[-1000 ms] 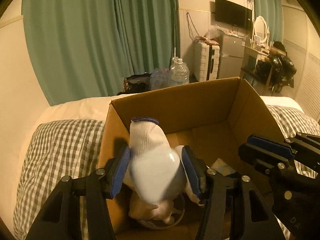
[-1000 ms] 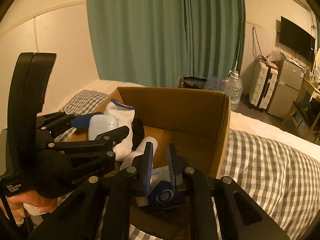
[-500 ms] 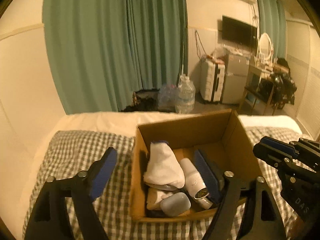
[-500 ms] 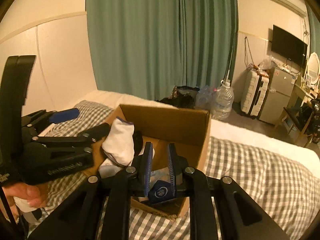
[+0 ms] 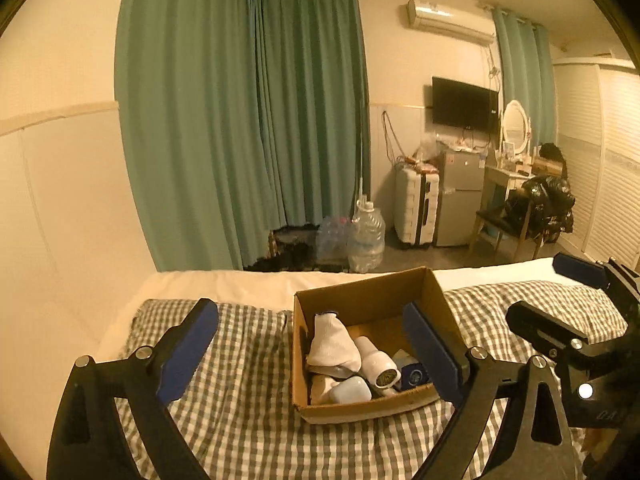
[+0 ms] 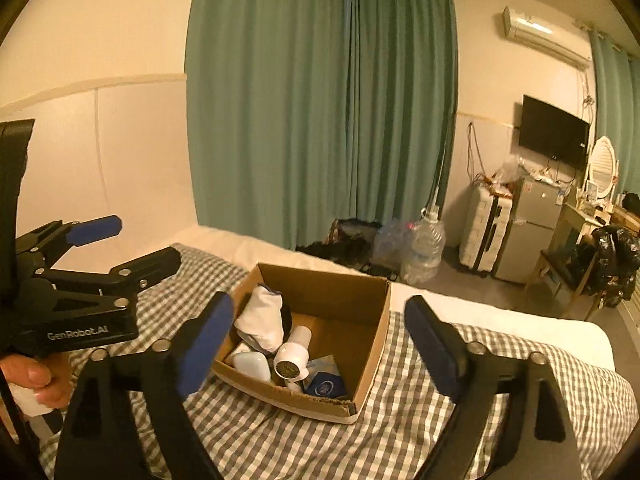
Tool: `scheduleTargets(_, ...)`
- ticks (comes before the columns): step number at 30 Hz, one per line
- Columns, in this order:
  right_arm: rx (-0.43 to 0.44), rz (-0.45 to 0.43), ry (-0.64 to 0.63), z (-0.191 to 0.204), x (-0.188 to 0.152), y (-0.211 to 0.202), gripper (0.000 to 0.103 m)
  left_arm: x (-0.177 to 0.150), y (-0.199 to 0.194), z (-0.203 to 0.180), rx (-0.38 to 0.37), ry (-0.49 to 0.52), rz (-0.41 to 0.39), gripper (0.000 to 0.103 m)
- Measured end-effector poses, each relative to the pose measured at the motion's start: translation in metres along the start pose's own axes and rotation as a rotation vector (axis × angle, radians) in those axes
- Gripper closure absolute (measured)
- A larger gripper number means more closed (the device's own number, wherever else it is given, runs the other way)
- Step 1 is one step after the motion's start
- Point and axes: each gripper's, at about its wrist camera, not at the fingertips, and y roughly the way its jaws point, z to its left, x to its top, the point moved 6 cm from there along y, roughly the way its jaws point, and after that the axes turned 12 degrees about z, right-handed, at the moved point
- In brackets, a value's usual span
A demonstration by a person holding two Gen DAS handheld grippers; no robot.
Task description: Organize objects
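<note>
Left gripper [image 5: 310,354] and right gripper [image 6: 320,344] are both hanging spread wide, holding nothing, above the checked bedspread [image 5: 240,420]. Open brown cardboard box [image 6: 340,292] is sitting on it, holding a white sock [image 6: 262,322] (cuff pointing up), and a white cylindrical dryer-like device [image 6: 294,354] lying with its nozzle facing the cameras.

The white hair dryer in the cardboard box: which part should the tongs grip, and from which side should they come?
Grip the white hair dryer across its round barrel, coming from above, since the cardboard box walls block the sides. It lies tilted, its grille end raised toward the camera; the white sock leans on its left, the blue packet lies to its right. Close the fingers across the barrel's middle, probably.
</note>
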Motion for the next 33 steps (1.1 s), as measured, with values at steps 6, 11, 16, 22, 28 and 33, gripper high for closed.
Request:
scheduleTargets(6,0.012,-0.035,0.061,0.001,-0.013,-0.036,0.002,-0.014,-0.036,0.006,0.02,-0.012,-0.036,0.004)
scheduleTargets(11,-0.049,-0.052,0.045,0.01,-0.03,-0.06,0.001,-0.033,-0.052,0.011,0.016,-0.03,-0.054,0.002)
scheduleTargets(16,-0.066,-0.056,0.027,0.02,-0.047,-0.072,0.001,-0.052,-0.054,0.013,-0.006,-0.056,-0.051,0.001)
scheduleTargets(22,-0.04,-0.029,0.032,0.027,-0.063,-0.062,0.001,-0.075,-0.049,0.013,0.009,-0.052,-0.05,0.001)
scheduleTargets(28,-0.046,-0.013,0.035,0.027,-0.074,-0.051,0.001,-0.09,-0.034,0.019,0.001,-0.085,-0.028,0.001)
scheduleTargets(33,-0.053,-0.002,0.042,0.023,-0.08,-0.046,0.001,-0.096,-0.027,0.02,0.009,-0.09,-0.016,0.001)
